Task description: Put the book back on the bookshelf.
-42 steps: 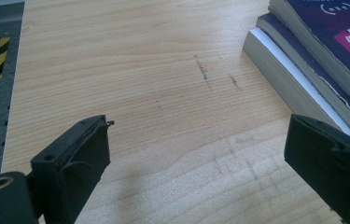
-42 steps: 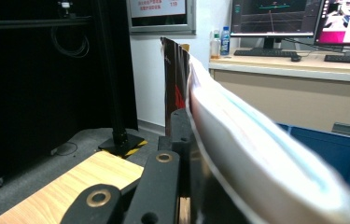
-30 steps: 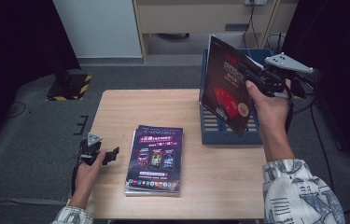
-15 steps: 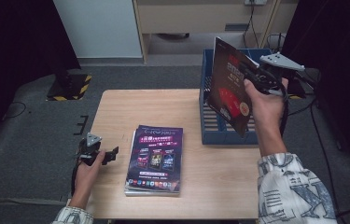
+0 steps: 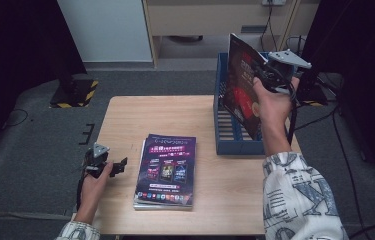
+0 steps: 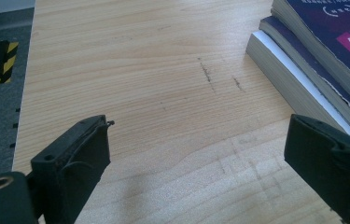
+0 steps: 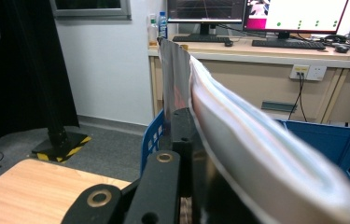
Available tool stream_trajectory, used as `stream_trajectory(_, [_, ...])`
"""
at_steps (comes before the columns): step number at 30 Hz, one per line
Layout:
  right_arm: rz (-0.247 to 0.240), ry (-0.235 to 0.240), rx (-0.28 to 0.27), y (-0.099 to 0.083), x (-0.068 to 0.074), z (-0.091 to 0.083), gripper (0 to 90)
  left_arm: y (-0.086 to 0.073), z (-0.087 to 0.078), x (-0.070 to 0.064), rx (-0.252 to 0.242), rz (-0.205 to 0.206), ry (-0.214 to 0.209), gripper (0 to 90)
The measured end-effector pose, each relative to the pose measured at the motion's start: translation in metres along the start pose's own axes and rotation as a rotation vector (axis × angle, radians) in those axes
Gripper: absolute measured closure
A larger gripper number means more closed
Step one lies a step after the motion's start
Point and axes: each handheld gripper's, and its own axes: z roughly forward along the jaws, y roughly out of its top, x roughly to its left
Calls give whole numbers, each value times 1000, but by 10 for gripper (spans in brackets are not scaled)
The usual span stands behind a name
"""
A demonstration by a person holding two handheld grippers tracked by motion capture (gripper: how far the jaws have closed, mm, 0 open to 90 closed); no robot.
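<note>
1. My right gripper (image 5: 264, 75) is clamped on the edge of a magazine (image 5: 240, 75), held upright above the blue crate (image 5: 223, 131).
2. Risk: the pages bow past the jaw in the right gripper view; the magazine may sag or slip free.
3. Risk: its lower corner could catch the crate wall.
4. My left gripper (image 5: 120, 165) rests wide open beside the magazine stack (image 5: 166, 172).

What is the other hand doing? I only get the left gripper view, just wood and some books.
Observer: The right hand-held gripper is shut on a magazine at a blue crate.
Operator: Is the magazine lying flat?
Observer: No, it stands nearly upright, leaning a little.
Operator: What's behind the table?
Observer: A desk with monitors on it.
</note>
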Motion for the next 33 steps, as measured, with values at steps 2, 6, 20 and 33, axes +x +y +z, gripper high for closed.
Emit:
stream_trajectory(2, [4,-15,-3,-2,2,5,869,0,0,0,1,1,1,61])
stream_trajectory(6, [-2,-37,1,-4,6,10,869,0,0,-1,1,5,-1,61])
stream_trajectory(20, [-11,-100,-7,-16,24,32,869,0,0,-3,-2,14,-1,63])
stream_trajectory(33, [10,-101,-11,-29,31,44,868,0,-1,-3,-1,21,-6,63])
